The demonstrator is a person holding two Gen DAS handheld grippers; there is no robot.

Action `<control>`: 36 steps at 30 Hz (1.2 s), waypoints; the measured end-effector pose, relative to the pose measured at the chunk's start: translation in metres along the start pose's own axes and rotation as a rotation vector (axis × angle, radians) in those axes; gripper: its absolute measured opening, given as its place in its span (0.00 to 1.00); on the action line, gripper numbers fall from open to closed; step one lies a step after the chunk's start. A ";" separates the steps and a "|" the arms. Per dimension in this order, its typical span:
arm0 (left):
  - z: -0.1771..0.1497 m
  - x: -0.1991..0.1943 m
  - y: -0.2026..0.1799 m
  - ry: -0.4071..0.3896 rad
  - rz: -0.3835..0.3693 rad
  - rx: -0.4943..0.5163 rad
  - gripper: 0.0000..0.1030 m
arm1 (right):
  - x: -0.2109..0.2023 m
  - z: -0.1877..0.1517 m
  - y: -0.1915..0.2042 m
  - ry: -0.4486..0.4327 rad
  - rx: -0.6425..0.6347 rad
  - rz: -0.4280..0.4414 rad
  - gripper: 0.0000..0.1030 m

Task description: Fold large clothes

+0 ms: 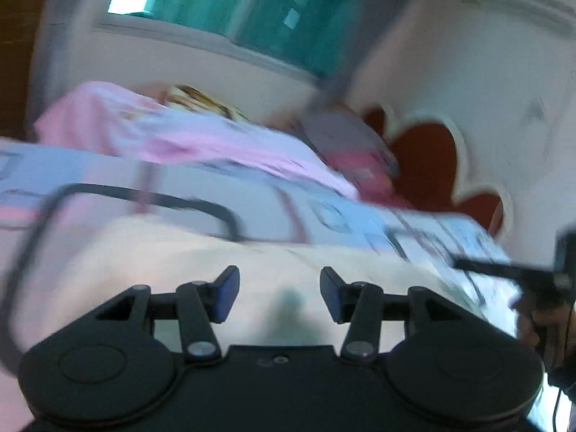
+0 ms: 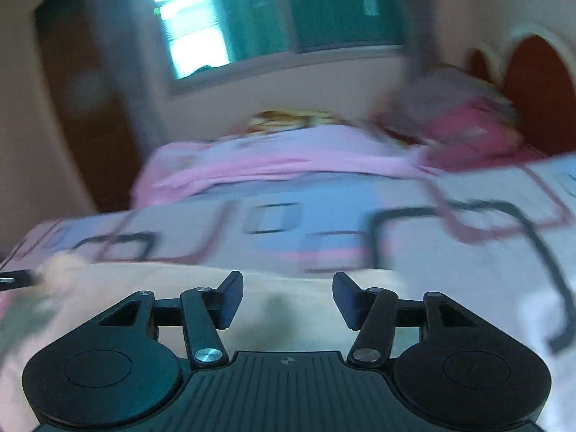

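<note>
A pale cream garment (image 1: pixel 151 262) lies spread on the bed just ahead of both grippers; it also shows in the right wrist view (image 2: pixel 151 288). My left gripper (image 1: pixel 279 293) is open and empty, held low over the garment. My right gripper (image 2: pixel 287 298) is open and empty, also low over the cream cloth. Both views are blurred by motion. The right gripper's body (image 1: pixel 561 273) shows at the right edge of the left wrist view. A tip of the left gripper (image 2: pixel 16 279) shows at the left edge of the right wrist view.
The bed has a patterned sheet (image 2: pixel 273 223) with black and pink squares. A pink blanket (image 2: pixel 273 158) and pillows (image 2: pixel 468 122) lie at the far end. A red-and-white headboard (image 1: pixel 432 165) stands to the right, a window (image 2: pixel 280 10) behind, a dark wardrobe (image 2: pixel 79 90) on the left.
</note>
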State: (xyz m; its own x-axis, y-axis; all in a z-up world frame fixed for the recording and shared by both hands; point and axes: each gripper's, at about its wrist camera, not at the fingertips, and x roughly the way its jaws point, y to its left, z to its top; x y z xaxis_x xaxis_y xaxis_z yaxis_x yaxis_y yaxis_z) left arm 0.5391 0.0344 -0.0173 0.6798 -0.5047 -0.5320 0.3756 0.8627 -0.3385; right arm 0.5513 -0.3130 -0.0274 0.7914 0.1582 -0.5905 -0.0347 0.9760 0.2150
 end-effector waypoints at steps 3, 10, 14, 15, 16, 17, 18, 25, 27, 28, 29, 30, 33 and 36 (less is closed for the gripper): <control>-0.006 0.024 -0.036 0.034 0.039 0.038 0.46 | 0.019 -0.007 0.040 0.028 -0.115 -0.004 0.54; -0.031 0.050 -0.056 0.085 0.078 0.100 0.47 | 0.054 -0.034 0.061 0.149 -0.186 -0.012 0.55; -0.040 0.063 -0.030 0.082 0.052 0.011 0.47 | 0.073 -0.050 0.049 0.148 -0.177 0.002 0.54; -0.042 0.064 -0.031 0.082 0.058 0.013 0.46 | 0.077 -0.052 0.048 0.150 -0.175 0.000 0.54; -0.042 0.069 -0.032 0.085 0.070 0.022 0.46 | 0.079 -0.053 0.048 0.153 -0.176 -0.005 0.55; -0.043 0.071 -0.034 0.088 0.080 0.032 0.46 | 0.079 -0.054 0.046 0.156 -0.181 -0.009 0.55; -0.044 0.073 -0.035 0.093 0.085 0.039 0.47 | 0.080 -0.052 0.045 0.160 -0.184 -0.010 0.55; -0.048 0.015 -0.055 0.016 0.130 0.120 0.54 | 0.001 -0.049 0.041 0.058 -0.134 -0.012 0.55; -0.056 -0.016 -0.055 -0.028 0.178 0.103 0.57 | -0.033 -0.058 0.034 0.010 -0.104 -0.032 0.55; -0.063 -0.036 -0.050 -0.059 0.209 0.060 0.60 | -0.052 -0.065 0.023 -0.010 -0.055 -0.053 0.55; -0.070 -0.052 -0.043 -0.078 0.233 0.013 0.65 | -0.068 -0.071 0.013 -0.018 0.004 -0.068 0.55; -0.080 -0.069 -0.034 -0.094 0.274 -0.042 0.66 | -0.082 -0.080 -0.001 -0.020 0.076 -0.085 0.55; -0.112 -0.113 -0.009 -0.094 0.422 -0.138 0.64 | -0.120 -0.112 -0.042 -0.001 0.276 -0.145 0.84; -0.138 -0.146 0.006 -0.075 0.539 -0.191 0.65 | -0.148 -0.147 -0.067 0.030 0.430 -0.113 0.91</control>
State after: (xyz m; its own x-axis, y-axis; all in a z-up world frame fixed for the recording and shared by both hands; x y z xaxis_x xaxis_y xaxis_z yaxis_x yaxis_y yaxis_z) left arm 0.3553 0.1093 -0.0487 0.7889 0.0143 -0.6143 -0.1520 0.9732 -0.1725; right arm 0.3469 -0.3796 -0.0686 0.7569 0.0643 -0.6503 0.3137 0.8373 0.4479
